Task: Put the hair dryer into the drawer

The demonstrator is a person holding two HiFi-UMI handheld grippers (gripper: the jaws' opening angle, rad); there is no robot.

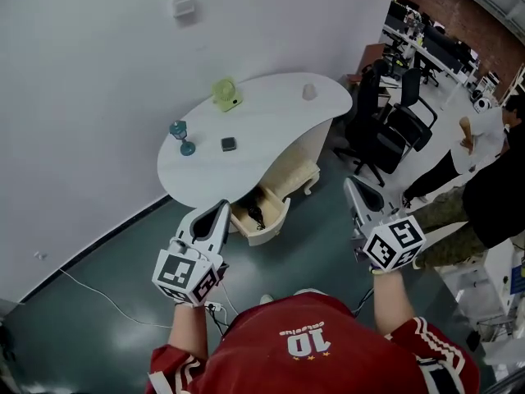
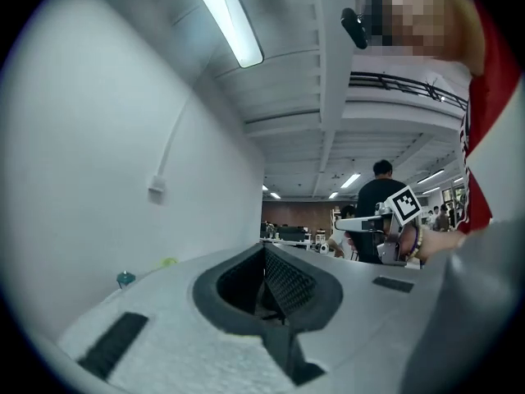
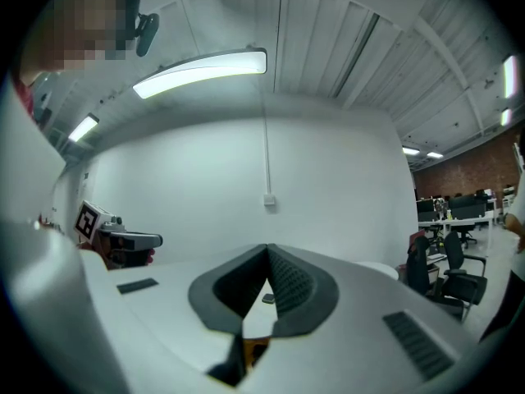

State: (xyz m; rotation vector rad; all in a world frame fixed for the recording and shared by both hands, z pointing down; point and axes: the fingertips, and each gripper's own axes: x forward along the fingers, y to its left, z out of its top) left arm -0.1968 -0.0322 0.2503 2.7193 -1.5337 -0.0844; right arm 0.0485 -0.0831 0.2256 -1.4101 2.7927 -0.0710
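In the head view a cream drawer point(image 1: 276, 226) stands pulled out beneath the white curved table point(image 1: 271, 130). A dark hair dryer point(image 1: 256, 214) lies inside it. My left gripper point(image 1: 221, 207) is raised in front of me, just left of the drawer as the head view shows it, jaws shut and empty. My right gripper point(image 1: 349, 184) is held up to the right of the drawer, its jaws also closed on nothing. In the left gripper view the left gripper point(image 2: 264, 248) has its tips touching. The right gripper view shows the right gripper point(image 3: 267, 249) the same way.
On the table stand a green fan point(image 1: 225, 94), a blue object point(image 1: 181, 136), a small black box point(image 1: 228, 144) and a white cup point(image 1: 309, 92). Black office chairs point(image 1: 394, 130) and a person point(image 1: 492, 187) are at the right. A cable point(image 1: 107, 298) runs across the floor.
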